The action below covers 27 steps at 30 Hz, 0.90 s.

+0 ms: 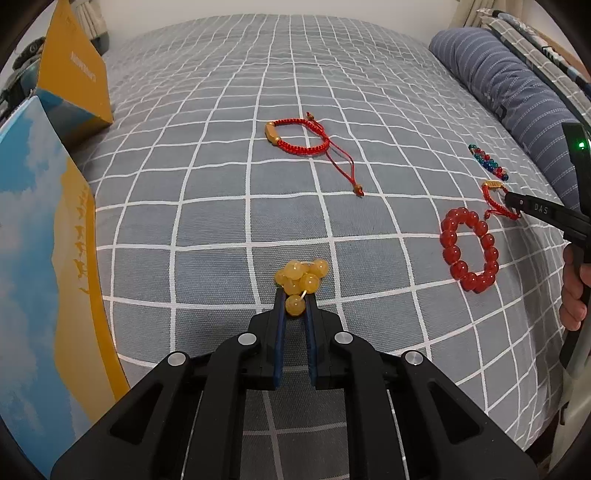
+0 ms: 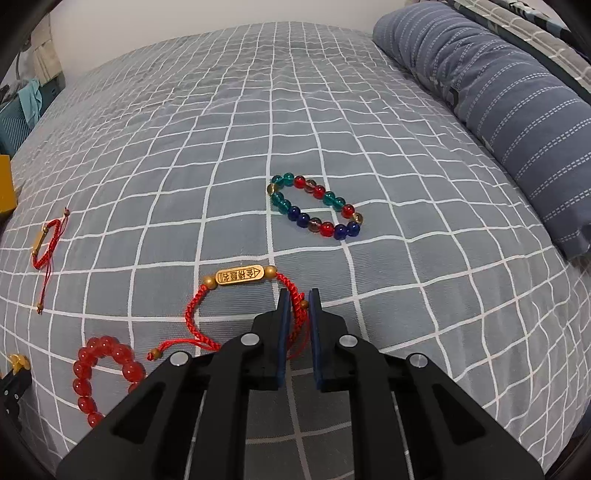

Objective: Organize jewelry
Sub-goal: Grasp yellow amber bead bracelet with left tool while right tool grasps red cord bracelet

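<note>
Five bracelets are seen on a bed (image 1: 221, 184) covered by a grey sheet with white grid lines. The yellow beads (image 1: 301, 281) are pinched narrowly in the left tool (image 1: 294, 301). A red cord bracelet (image 2: 240, 295) is clamped at its braid by the right tool (image 2: 297, 299). Ahead of it lie multicolour beads (image 2: 314, 206); to its left, red beads (image 2: 103, 369). A striped pillow (image 2: 498, 110) lies far right; boxes (image 1: 48, 240) stand left.

Home bedroom. Bed (image 1: 229, 206) with grey grid-check sheet fills both views; striped blue pillow (image 2: 517, 110) runs along its right edge, folded bedding beyond it. Printed boxes (image 1: 44, 258) stand at the left edge, curtain (image 1: 88, 18) behind, white wall at the far edge.
</note>
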Each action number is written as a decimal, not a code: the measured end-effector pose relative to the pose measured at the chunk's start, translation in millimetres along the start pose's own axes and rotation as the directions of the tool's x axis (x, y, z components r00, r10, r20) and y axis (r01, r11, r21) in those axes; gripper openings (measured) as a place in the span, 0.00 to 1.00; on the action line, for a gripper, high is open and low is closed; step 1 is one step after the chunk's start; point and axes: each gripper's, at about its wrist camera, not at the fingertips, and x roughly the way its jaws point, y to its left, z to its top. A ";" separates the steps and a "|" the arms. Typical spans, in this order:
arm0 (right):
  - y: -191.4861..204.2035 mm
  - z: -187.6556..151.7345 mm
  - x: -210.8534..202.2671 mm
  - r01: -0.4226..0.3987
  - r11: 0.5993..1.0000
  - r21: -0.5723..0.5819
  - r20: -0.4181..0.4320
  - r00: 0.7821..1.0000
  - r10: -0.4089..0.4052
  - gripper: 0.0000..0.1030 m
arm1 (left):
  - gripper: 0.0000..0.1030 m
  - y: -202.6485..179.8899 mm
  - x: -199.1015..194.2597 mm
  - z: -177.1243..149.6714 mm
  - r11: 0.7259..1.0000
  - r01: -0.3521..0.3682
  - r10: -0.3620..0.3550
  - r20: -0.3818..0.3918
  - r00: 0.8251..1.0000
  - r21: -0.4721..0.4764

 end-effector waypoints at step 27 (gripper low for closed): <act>5.1 14.8 -40.1 -0.036 0.999 0.010 0.056 0.998 0.035 0.09 | 0.09 -5.0 -26.7 9.4 1.000 0.009 -0.009 0.006 1.000 -0.004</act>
